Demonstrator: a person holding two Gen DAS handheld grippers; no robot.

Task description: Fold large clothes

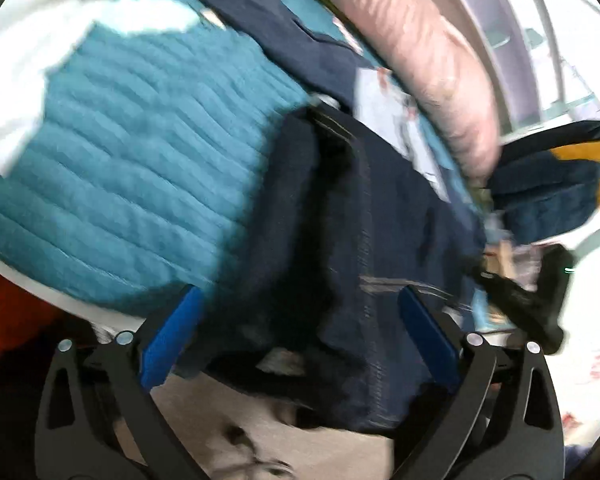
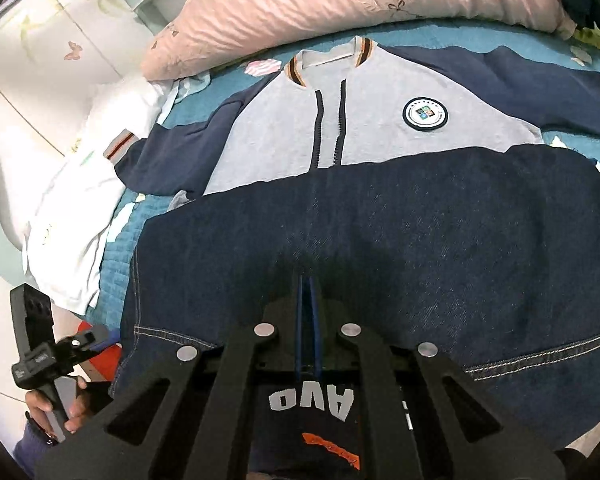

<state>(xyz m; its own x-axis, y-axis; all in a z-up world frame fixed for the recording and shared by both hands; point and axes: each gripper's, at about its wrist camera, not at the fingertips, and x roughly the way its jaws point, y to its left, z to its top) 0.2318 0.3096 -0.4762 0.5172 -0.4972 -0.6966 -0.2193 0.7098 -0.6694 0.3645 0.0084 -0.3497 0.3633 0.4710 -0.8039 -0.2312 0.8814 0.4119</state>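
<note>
A dark denim garment (image 2: 380,232) lies spread on the bed, and its far edge covers the lower part of a grey and navy zip jacket (image 2: 284,132). My right gripper (image 2: 307,280) is shut, its tips down at the denim near the hem. I see no fabric pinched between the pads. In the blurred left wrist view my left gripper (image 1: 298,312) stands wide open over a rumpled ridge of the same denim (image 1: 380,220). Its blue pads (image 1: 168,332) do not press on the cloth. A hand (image 2: 68,412) holds the left gripper's handle at lower left.
A teal quilted bedspread (image 1: 140,160) covers the bed. A pink pillow (image 2: 300,4) lies beyond the jacket's collar. White clothing (image 2: 80,184) lies left of the jacket by the bed's edge. A folded navy and yellow item (image 1: 560,184) sits at the right.
</note>
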